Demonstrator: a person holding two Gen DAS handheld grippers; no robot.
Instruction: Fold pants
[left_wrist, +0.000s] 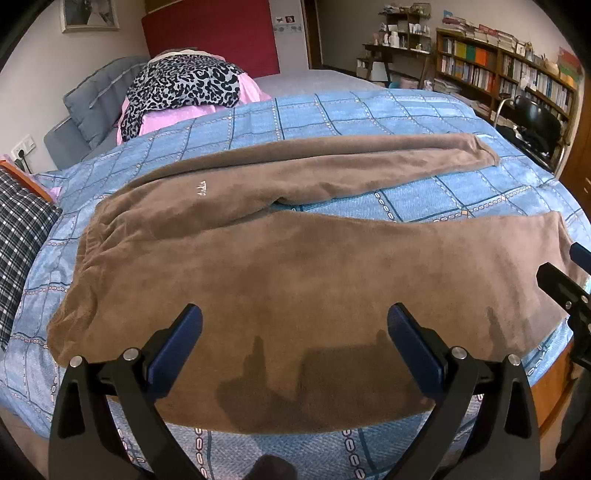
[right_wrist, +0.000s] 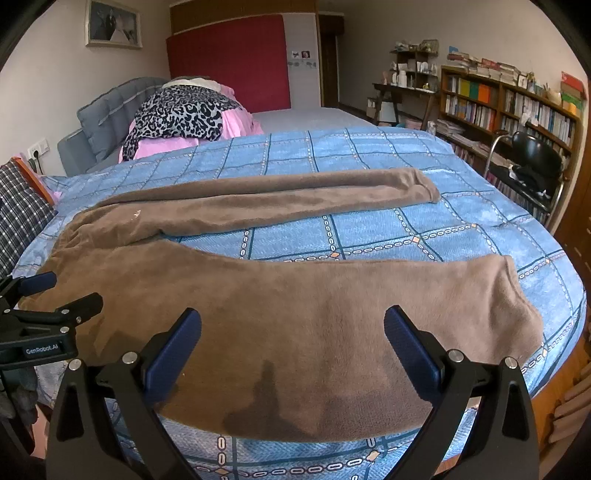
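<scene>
Brown fleece pants (left_wrist: 295, 266) lie spread flat on the blue checked bedspread (left_wrist: 332, 114), waistband at the left, both legs running right in a V. They also show in the right wrist view (right_wrist: 295, 314). My left gripper (left_wrist: 294, 325) is open and empty, hovering above the near leg close to its front edge. My right gripper (right_wrist: 293, 328) is open and empty above the same leg, further toward the cuff (right_wrist: 517, 295). The right gripper shows at the right edge of the left view (left_wrist: 569, 288); the left gripper shows at the left edge of the right view (right_wrist: 55, 295).
A pile of pink and leopard-print bedding (left_wrist: 184, 88) lies at the far left by a grey headboard (left_wrist: 99, 96). A plaid pillow (left_wrist: 18, 236) sits at the left. A black chair (right_wrist: 532, 162) and bookshelves (right_wrist: 517, 107) stand past the bed's right side.
</scene>
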